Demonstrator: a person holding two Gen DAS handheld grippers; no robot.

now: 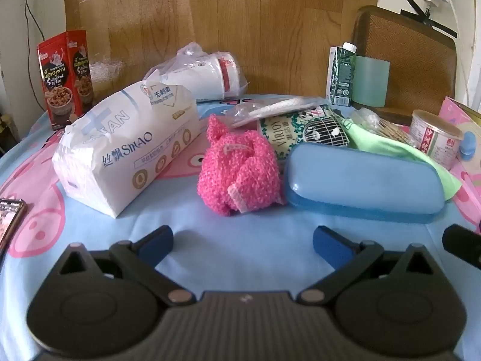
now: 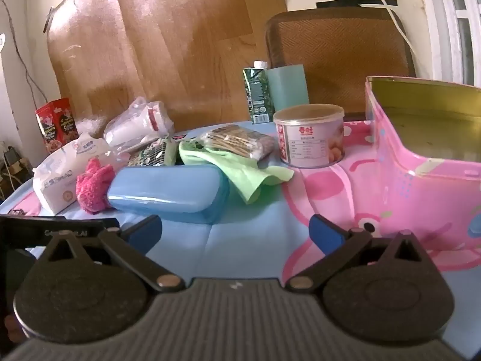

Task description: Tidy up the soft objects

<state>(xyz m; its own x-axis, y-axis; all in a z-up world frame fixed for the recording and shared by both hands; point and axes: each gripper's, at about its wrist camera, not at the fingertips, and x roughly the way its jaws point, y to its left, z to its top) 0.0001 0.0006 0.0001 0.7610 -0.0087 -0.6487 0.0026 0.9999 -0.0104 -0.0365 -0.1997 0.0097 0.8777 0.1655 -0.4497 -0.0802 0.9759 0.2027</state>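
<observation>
My left gripper (image 1: 243,242) is wide open and empty; the pink knitted cloth (image 1: 237,174) lies just ahead of it, apart.

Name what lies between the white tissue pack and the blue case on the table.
The pink knitted scrubber sits between the tissue pack and the blue case, seen best in the left wrist view; the right wrist view shows the same order.

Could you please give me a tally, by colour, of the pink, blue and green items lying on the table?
Pink: 2 – knitted scrubber, open tin box
Blue: 1 – hard case
Green: 2 – cloth, drink carton
Total: 5
</observation>
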